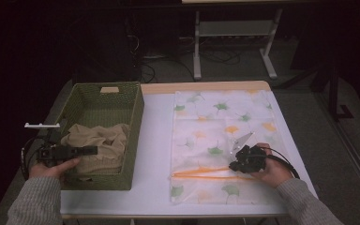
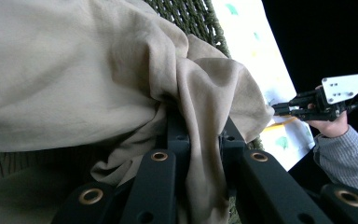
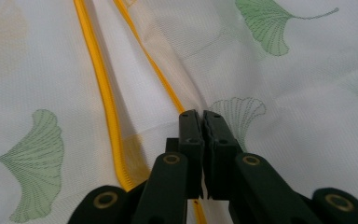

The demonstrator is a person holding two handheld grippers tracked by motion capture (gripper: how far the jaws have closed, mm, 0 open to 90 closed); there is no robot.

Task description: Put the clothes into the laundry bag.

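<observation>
Writing or labels: none can be read on any item.

Beige cloth (image 2: 98,70): soft, creased, plain fabric, heaped inside the green woven basket (image 1: 86,101) at the table's left. A fold of it is pinched between the jaws of the left gripper (image 2: 200,135), which reaches in over the basket's near left side.

Mesh laundry bag (image 1: 220,140): white, see-through netting printed with green and orange ginkgo leaves, lying flat on the table's right half, just beside the basket. An orange zipper (image 3: 98,84) runs across its near part, its two sides parted into a narrow opening.

Right gripper (image 3: 203,116): jaws drawn tight together on the bag's netting right beside the zipper's edge; whether a fold of mesh is caught between them cannot be told. In the high view it rests on the bag near the zipper's right end.

Table (image 1: 154,140): white top with a wooden far edge.

Surroundings: dark floor, the legs of a white desk frame (image 1: 234,42) and cables beyond the table.
</observation>
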